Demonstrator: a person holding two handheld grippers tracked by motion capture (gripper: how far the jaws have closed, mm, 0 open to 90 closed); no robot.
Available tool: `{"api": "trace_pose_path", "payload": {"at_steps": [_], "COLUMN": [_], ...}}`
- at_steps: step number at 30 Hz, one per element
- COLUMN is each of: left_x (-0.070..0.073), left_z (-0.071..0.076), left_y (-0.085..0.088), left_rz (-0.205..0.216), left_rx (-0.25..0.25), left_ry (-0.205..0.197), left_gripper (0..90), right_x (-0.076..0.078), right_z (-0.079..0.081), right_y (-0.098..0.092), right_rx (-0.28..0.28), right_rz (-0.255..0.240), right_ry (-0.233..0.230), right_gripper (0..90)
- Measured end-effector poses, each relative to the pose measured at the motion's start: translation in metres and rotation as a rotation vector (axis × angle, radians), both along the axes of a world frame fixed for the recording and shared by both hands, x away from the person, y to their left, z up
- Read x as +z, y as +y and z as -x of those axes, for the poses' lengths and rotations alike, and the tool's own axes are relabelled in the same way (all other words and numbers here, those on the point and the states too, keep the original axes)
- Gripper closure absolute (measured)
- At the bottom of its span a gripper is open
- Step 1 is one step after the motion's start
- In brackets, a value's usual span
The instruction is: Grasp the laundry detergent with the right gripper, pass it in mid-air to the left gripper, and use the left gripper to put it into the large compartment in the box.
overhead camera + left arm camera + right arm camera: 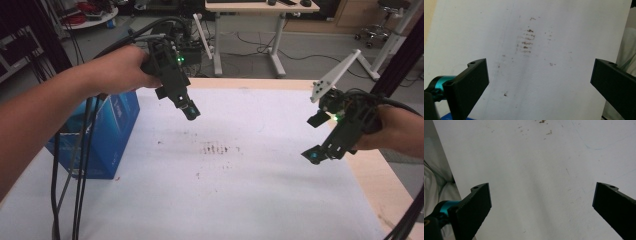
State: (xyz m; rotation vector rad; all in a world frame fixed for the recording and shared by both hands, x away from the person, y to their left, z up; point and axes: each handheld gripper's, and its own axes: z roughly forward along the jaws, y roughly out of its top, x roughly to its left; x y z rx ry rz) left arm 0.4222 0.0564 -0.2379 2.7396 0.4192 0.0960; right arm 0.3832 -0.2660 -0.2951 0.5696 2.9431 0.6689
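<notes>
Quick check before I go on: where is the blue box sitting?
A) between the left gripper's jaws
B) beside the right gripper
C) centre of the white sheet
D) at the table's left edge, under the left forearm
D: the blue box stands at the left edge of the table, below the person's left forearm.

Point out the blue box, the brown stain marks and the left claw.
blue box point(116, 131), high view, its front face.
brown stain marks point(526, 41), left gripper view, middle of the smudged rows.
left claw point(189, 109), high view, its tip.
</notes>
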Motion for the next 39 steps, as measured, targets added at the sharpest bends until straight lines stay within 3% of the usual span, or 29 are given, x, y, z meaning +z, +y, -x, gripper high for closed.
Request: {"api": "trace_pose_path", "payload": {"at_steps": [7, 17, 30, 39], "left_x": [-0.023, -0.040, -0.052, -0.052], "left_z": [0.002, 0.003, 0.005, 0.006], "left_y": [-0.013, -0.023, -0.025, -0.027], "left_rz": [-0.021, -0.036, -0.035, -0.033], "left_rx": [-0.023, -0.040, -0.036, -0.045], "left_ry": [0.021, 0.038, 0.056, 0.056], "left_gripper": [1.7, 1.7, 1.7, 1.7], "right_x": [-0.004, -0.007, -0.011, -0.011], "right_z": [-0.001, -0.001, -0.001, 0.001], "right_y": [0.004, 0.007, 0.009, 0.008], "right_rx": [0.005, 0.012, 0.015, 0.008], "right_rz": [0.004, 0.005, 0.004, -0.002], "right_ry": [0.006, 0.009, 0.015, 0.009], "right_gripper": [1.3, 1.3, 1.3, 1.3]}}
